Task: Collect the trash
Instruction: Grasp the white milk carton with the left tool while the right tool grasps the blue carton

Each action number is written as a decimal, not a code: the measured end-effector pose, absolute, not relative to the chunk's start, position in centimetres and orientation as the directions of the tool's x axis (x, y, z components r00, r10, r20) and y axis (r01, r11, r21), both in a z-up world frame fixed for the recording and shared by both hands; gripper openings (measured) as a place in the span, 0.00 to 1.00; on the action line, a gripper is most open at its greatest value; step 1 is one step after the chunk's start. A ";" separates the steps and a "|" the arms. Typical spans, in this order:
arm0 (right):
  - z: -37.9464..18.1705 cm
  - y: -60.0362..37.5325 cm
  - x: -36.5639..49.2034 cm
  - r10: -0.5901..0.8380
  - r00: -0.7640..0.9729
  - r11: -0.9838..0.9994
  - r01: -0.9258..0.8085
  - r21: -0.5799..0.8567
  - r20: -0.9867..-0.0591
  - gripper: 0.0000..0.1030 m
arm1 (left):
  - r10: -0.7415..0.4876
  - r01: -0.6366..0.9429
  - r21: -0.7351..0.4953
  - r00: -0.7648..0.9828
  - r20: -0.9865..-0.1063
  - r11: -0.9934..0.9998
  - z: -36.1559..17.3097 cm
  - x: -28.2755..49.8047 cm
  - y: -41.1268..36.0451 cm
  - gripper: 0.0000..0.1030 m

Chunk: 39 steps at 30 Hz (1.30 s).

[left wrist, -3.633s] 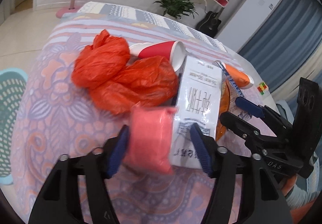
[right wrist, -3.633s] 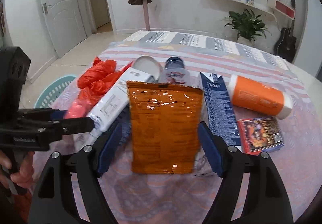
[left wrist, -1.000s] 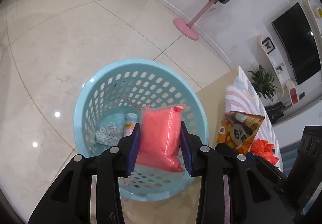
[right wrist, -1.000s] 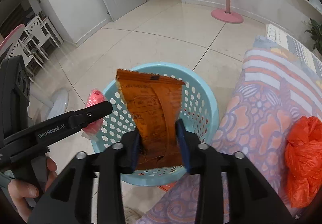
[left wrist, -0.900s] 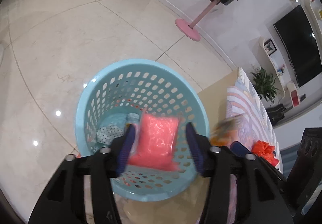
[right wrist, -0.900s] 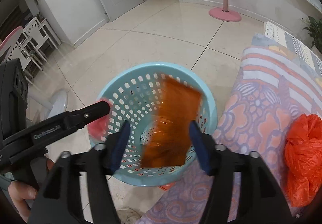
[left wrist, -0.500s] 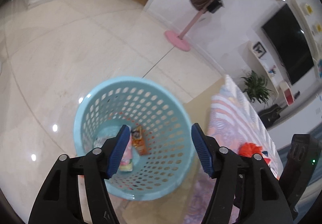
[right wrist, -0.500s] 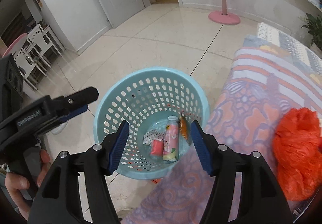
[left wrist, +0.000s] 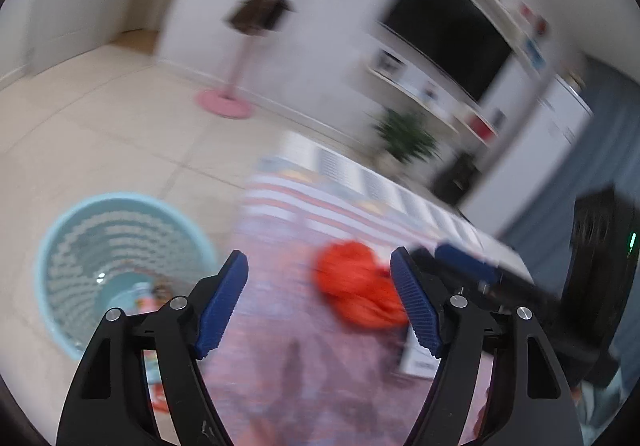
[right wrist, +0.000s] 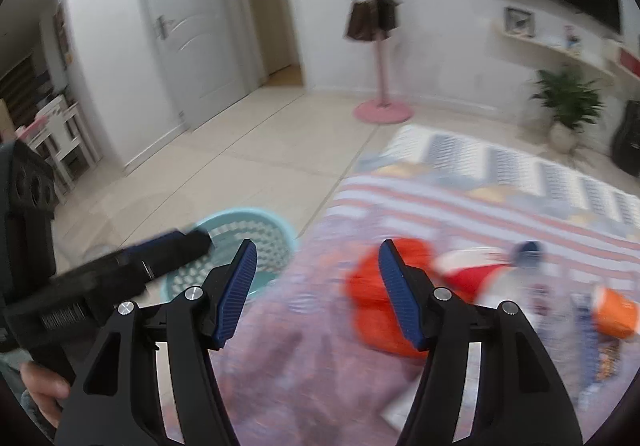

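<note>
Both frames are motion-blurred. Two grippers show, each spread wide with nothing between its blue pads: the left gripper (left wrist: 318, 304) and the right gripper (right wrist: 316, 296). One round pale-blue perforated plastic basket (left wrist: 60, 242) stands on the floor beside the patterned tablecloth (right wrist: 500, 181), with a few small items inside. On the cloth lie one crumpled orange-red plastic bag (left wrist: 356, 286), one red paper cup (right wrist: 468, 276) and one orange tube (right wrist: 614, 312).

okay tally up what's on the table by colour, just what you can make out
Orange-red: 1, plastic bag
Red: 1, paper cup
Orange: 1, container
Clear with blue cap: 1, bottle
Total: 4 on the table; other items are too blurred to count.
</note>
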State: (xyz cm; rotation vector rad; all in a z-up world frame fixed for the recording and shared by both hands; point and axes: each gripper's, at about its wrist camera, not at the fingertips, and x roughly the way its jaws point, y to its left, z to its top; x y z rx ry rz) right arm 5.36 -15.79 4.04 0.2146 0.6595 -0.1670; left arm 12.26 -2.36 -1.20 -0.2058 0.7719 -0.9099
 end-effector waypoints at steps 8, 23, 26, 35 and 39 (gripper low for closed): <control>5.2 -24.4 -3.5 -0.369 0.722 0.885 0.466 0.016 -0.585 0.61 | -0.800 0.735 -0.458 0.189 -0.570 0.500 -3.8 7.6 -11.2 0.75; -1.7 -33.9 -8.6 -0.370 0.574 0.789 0.610 0.079 -0.731 0.61 | -0.671 0.729 -0.413 0.085 -0.737 0.546 -10.2 6.2 -20.0 0.75; -2.8 -33.8 -8.1 -0.346 0.564 0.799 0.596 0.080 -0.750 0.61 | -0.646 0.730 -0.396 0.083 -0.759 0.558 -11.0 6.1 -20.8 0.73; -5.0 -34.0 -6.6 -0.292 0.539 0.802 0.588 0.105 -0.790 0.61 | -0.647 0.719 -0.415 0.064 -0.760 0.558 -11.4 6.6 -20.6 0.53; -5.8 -34.4 -6.3 -0.275 0.526 0.795 0.595 0.118 -0.805 0.61 | -0.660 0.732 -0.408 0.076 -0.747 0.546 -10.9 6.2 -20.3 0.52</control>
